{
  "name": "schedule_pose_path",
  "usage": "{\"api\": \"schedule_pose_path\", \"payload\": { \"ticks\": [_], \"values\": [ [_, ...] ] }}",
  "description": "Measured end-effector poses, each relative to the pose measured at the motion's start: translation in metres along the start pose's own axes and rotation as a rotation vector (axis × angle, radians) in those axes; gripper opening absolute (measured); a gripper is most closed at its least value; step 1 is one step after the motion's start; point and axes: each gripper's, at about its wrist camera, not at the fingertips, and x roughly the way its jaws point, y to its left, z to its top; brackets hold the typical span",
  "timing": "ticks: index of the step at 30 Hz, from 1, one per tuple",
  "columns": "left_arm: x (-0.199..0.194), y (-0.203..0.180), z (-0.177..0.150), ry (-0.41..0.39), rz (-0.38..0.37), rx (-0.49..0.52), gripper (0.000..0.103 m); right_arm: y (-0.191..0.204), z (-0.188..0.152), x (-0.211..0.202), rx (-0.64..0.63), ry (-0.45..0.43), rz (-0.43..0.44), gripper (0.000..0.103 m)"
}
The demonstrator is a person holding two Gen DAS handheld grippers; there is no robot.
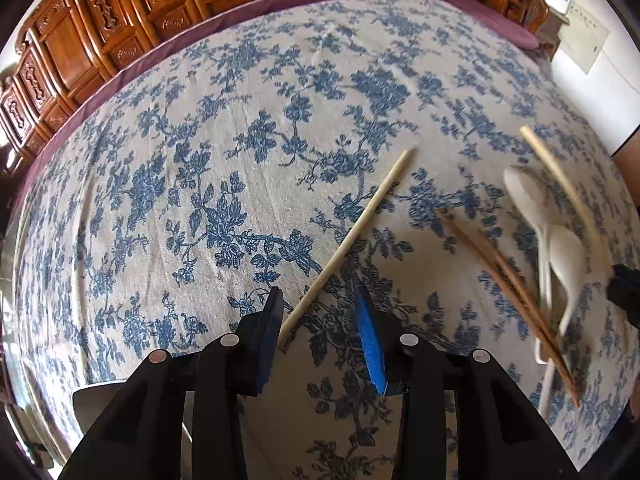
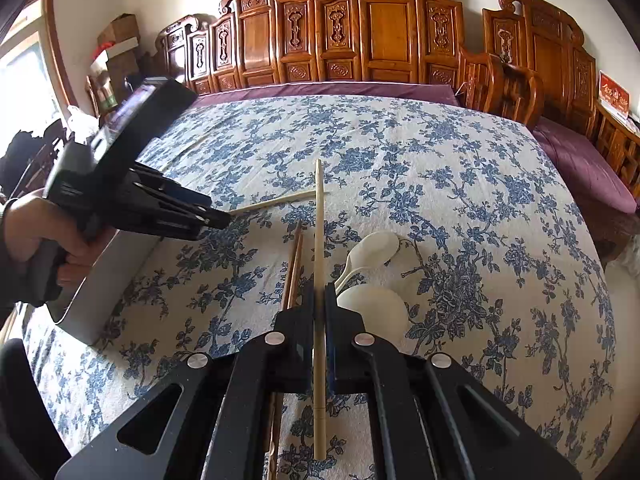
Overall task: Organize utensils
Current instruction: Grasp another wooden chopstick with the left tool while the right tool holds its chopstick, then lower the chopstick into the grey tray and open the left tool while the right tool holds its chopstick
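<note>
My right gripper (image 2: 319, 286) is shut on a pale chopstick (image 2: 319, 240) and holds it pointing away over the table; it shows in the left wrist view (image 1: 560, 176) too. My left gripper (image 1: 320, 292) is open, its fingers either side of the near end of a second pale chopstick (image 1: 356, 232) that lies on the cloth, also in the right wrist view (image 2: 276, 202). A brown chopstick pair (image 1: 508, 280) (image 2: 294, 264) and two white spoons (image 1: 560, 248) (image 2: 372, 276) lie beside them.
The table has a blue floral cloth (image 1: 240, 160) over a purple one. A grey flat box (image 2: 112, 276) lies at the table's left side under the left gripper (image 2: 218, 220). Carved wooden chairs (image 2: 360, 28) stand along the far side.
</note>
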Motion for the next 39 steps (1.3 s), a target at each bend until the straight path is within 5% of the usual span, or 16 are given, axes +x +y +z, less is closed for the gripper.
{"api": "schedule_pose_path", "payload": {
  "ticks": [5, 8, 11, 39],
  "values": [
    [0.006, 0.003, 0.007, 0.016, 0.010, -0.006, 0.033, 0.003, 0.001, -0.003, -0.005, -0.011, 0.009, 0.006],
    [0.007, 0.003, 0.008, 0.027, -0.034, -0.022, 0.010, 0.005, 0.000, -0.005, -0.006, -0.015, 0.010, 0.006],
    [0.004, -0.007, 0.002, 0.024, -0.014, 0.013, 0.004, 0.003, 0.001, -0.008, 0.006, -0.024, 0.012, 0.006],
    [-0.134, -0.009, -0.085, -0.215, -0.062, -0.044, 0.004, 0.043, -0.011, -0.017, -0.002, -0.035, 0.009, 0.006]
  ]
}}
